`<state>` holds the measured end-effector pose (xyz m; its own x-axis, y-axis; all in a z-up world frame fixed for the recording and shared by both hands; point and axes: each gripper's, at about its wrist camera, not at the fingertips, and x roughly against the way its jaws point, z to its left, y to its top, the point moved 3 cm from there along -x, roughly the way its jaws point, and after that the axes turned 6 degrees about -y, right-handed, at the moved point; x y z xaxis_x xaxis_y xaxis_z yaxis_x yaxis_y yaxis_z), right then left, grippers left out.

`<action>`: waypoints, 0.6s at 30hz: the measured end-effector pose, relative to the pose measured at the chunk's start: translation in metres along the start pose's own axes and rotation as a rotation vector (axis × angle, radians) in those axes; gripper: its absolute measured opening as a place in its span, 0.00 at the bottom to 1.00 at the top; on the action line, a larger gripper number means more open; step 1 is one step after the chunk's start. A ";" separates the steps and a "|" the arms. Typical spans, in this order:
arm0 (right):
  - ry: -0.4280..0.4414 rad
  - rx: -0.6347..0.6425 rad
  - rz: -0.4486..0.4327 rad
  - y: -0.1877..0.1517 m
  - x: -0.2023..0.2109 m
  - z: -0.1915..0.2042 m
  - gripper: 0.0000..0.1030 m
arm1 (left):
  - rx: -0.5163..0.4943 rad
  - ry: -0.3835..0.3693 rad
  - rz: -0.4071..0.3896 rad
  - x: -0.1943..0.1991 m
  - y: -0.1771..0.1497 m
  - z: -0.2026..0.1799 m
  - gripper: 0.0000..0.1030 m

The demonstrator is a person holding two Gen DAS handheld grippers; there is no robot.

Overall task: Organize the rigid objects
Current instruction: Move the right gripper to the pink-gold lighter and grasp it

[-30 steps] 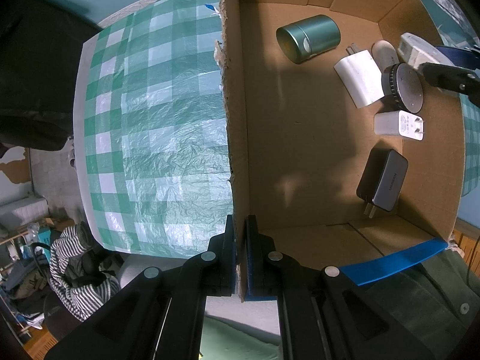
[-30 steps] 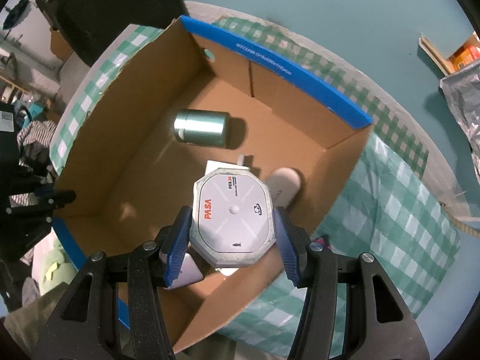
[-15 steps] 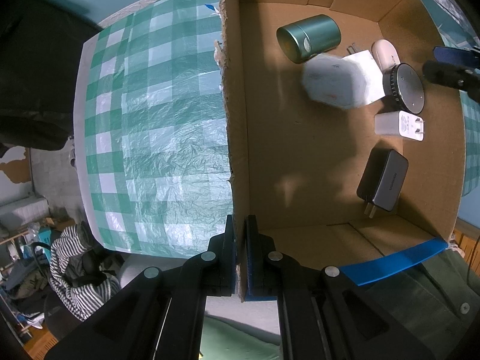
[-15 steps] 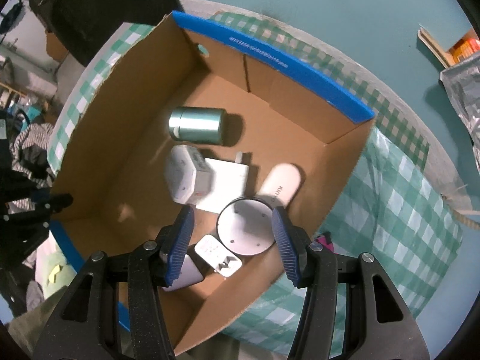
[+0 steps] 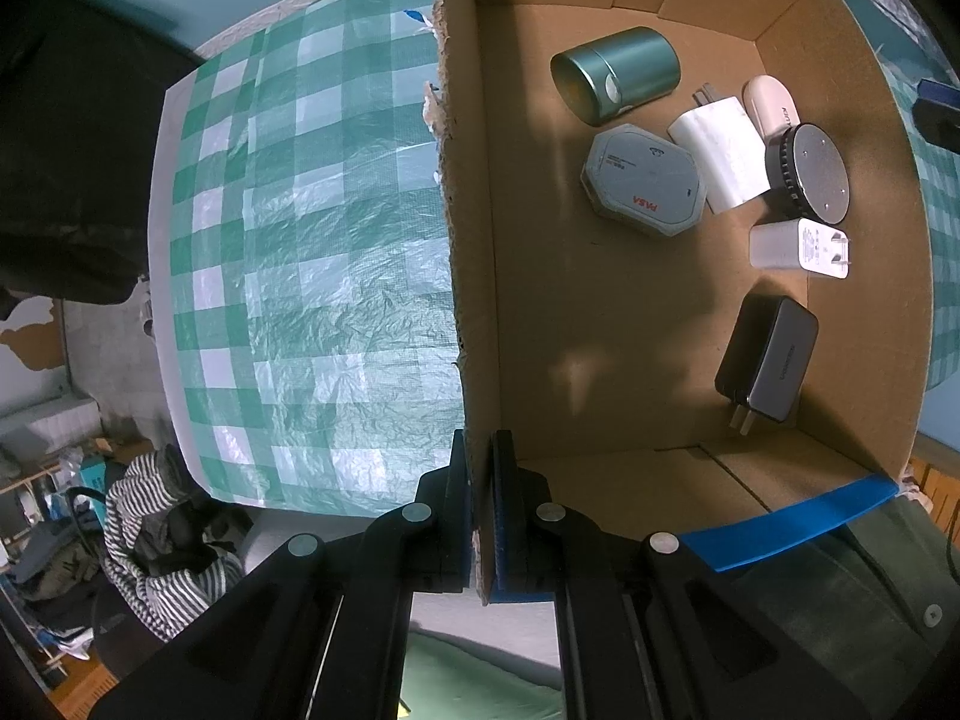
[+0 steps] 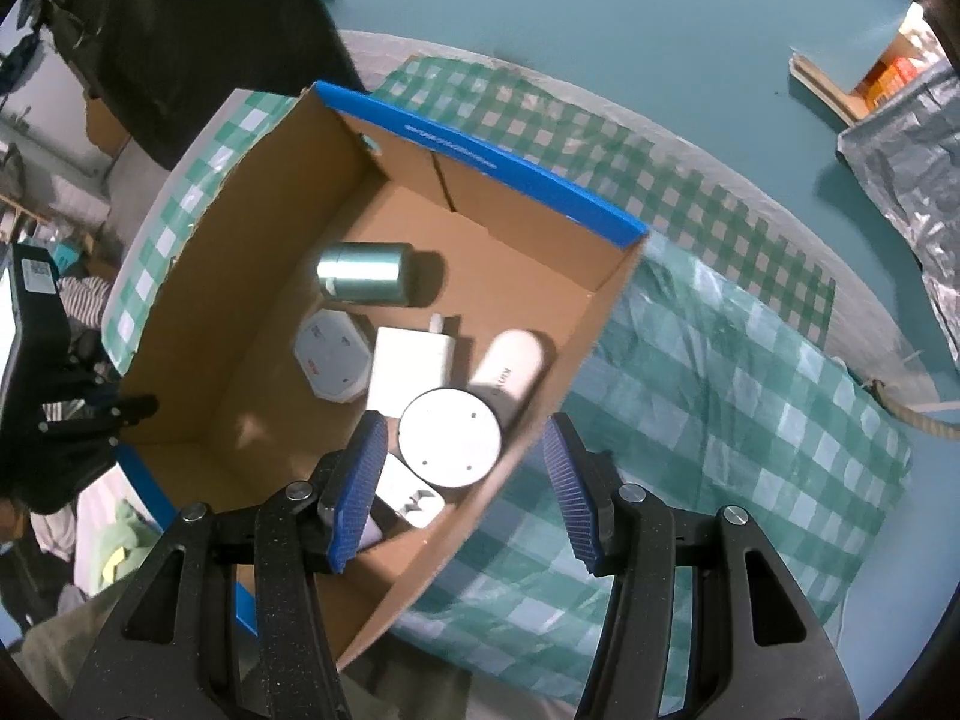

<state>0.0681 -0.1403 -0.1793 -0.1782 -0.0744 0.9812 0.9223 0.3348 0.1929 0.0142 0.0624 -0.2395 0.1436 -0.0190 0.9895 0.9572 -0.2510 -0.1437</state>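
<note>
An open cardboard box (image 5: 474, 240) (image 6: 234, 276) with blue taped edges sits on a green checked tablecloth. My left gripper (image 5: 480, 510) is shut on the box's near side wall. My right gripper (image 6: 462, 480) is open and empty, above the box's right edge. Inside lie a white octagonal PASA device (image 5: 645, 180) (image 6: 332, 354), a green metal tin (image 5: 615, 75) (image 6: 366, 272), a white charger block (image 5: 723, 162) (image 6: 414, 369), a round black disc with a pale top (image 5: 813, 171) (image 6: 450, 447), a pinkish oval case (image 5: 771, 105) (image 6: 510, 372), a small white plug adapter (image 5: 801, 246) (image 6: 408, 498) and a dark grey charger (image 5: 768, 357).
The green checked tablecloth (image 5: 300, 240) (image 6: 720, 360) covers a round table with teal floor beyond. A striped garment (image 5: 156, 516) lies past the table's edge. A silver bag (image 6: 900, 156) and a small cardboard carton (image 6: 864, 72) sit on the floor at the far right.
My right gripper opened and let go of the octagonal PASA device, which dropped into the box beside the green tin. The gripper then drew back. The left gripper held still.
</note>
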 end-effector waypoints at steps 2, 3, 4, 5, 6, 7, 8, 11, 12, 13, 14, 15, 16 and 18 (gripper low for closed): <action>-0.004 -0.011 -0.006 -0.002 0.003 -0.007 0.53 | 0.000 0.000 -0.001 0.000 0.000 0.000 0.05; -0.005 -0.017 -0.007 -0.003 0.004 -0.010 0.53 | 0.000 0.000 0.000 0.000 0.000 0.000 0.05; -0.005 -0.024 -0.008 -0.004 0.005 -0.014 0.53 | 0.000 0.000 0.000 0.000 0.000 0.000 0.05; -0.007 -0.035 -0.010 -0.006 0.005 -0.018 0.53 | 0.000 0.000 0.000 0.000 0.000 0.000 0.05; -0.012 -0.050 -0.009 -0.007 0.005 -0.026 0.53 | 0.000 0.000 0.000 0.000 0.000 0.000 0.05; -0.013 -0.058 -0.007 -0.009 0.005 -0.030 0.53 | -0.001 0.001 0.000 0.000 0.000 0.000 0.05; -0.017 -0.072 -0.005 -0.011 0.004 -0.039 0.53 | -0.001 0.001 0.000 0.000 0.000 0.000 0.05; -0.036 -0.096 0.002 -0.017 0.000 -0.059 0.53 | -0.003 0.002 0.000 0.001 0.000 0.000 0.05; -0.041 -0.101 0.008 -0.019 -0.002 -0.065 0.53 | -0.004 0.002 0.000 0.001 0.000 0.000 0.05; -0.049 -0.110 0.021 -0.022 -0.006 -0.073 0.53 | -0.004 0.002 0.000 0.002 0.000 0.000 0.05; -0.055 -0.115 0.029 -0.024 -0.009 -0.077 0.53 | -0.004 0.002 0.000 0.002 0.000 0.000 0.05; -0.063 -0.124 0.042 -0.027 -0.014 -0.084 0.53 | -0.004 0.003 0.000 0.002 0.000 0.000 0.05; -0.067 -0.129 0.053 -0.029 -0.018 -0.088 0.53 | -0.005 0.003 0.000 0.002 0.000 0.000 0.05; -0.074 -0.140 0.082 -0.035 -0.030 -0.098 0.53 | -0.007 0.005 0.001 0.002 0.000 0.000 0.05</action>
<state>0.0745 -0.2416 -0.2160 -0.1203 0.0189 0.9926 0.9727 0.2024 0.1140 0.0149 0.0626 -0.2371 0.1429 -0.0242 0.9894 0.9553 -0.2579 -0.1443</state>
